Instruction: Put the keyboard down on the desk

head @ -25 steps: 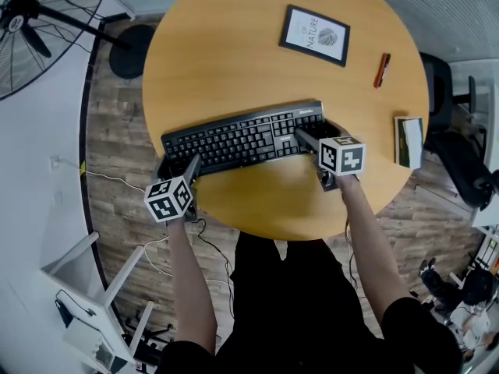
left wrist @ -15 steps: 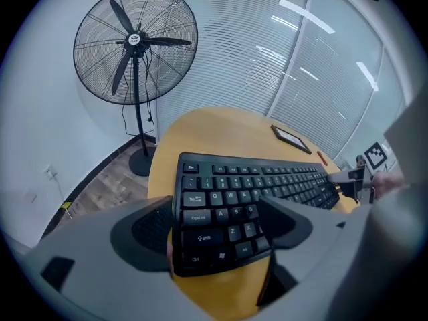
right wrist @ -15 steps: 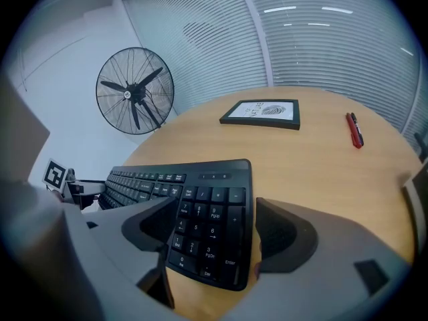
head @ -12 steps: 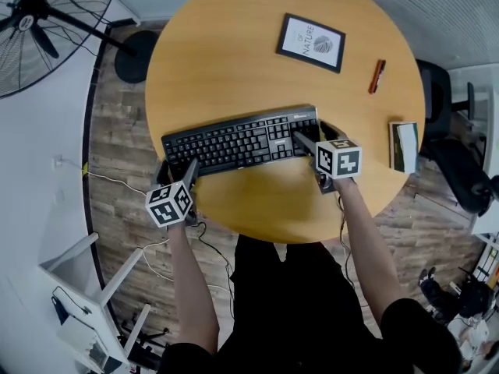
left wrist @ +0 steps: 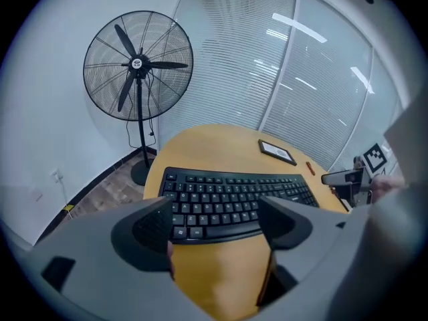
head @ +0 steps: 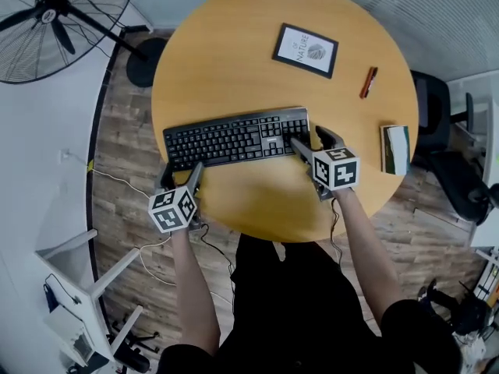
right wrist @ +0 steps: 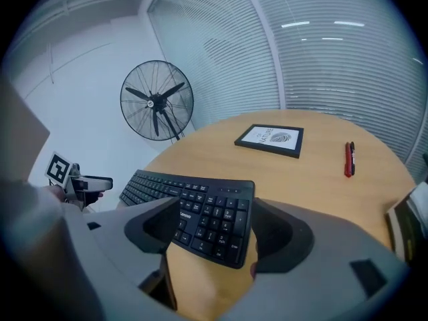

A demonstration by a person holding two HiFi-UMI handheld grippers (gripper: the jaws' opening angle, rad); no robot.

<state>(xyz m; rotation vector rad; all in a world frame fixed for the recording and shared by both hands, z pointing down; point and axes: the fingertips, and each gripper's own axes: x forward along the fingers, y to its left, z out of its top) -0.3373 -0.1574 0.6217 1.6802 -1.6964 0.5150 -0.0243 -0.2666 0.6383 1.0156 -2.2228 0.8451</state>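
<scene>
Closing slowly, the right hand-held gripper [head: 312,137] is standing with its jaws wide and the right end of the keyboard [head: 234,137] between them. In the right gripper view the pads are not pressing on the case, though the gap on the outer side is looking slim. The left hand-held gripper [left wrist: 215,212] is hanging with its jaws wide apart and nothing between them, just short of the keyboard's near left corner.

The keyboard is lying flat on the round tabletop [head: 234,61], across the middle of the head view, so the set-down is looking done.

Further out, a framed picture [head: 306,50] is lying at the upper middle of the frame, a red pen [head: 368,82] is lying to its right, and a book [head: 394,149] is lying at the right rim. A standing fan [head: 54,22] is filling the upper left.

The risk is sitting on the right side. If the jaws are closing any further while straddling that end, a pad could catch the case and skew or lift the keyboard. Pulling back at an angle could drag the corner toward the near rim.
</scene>
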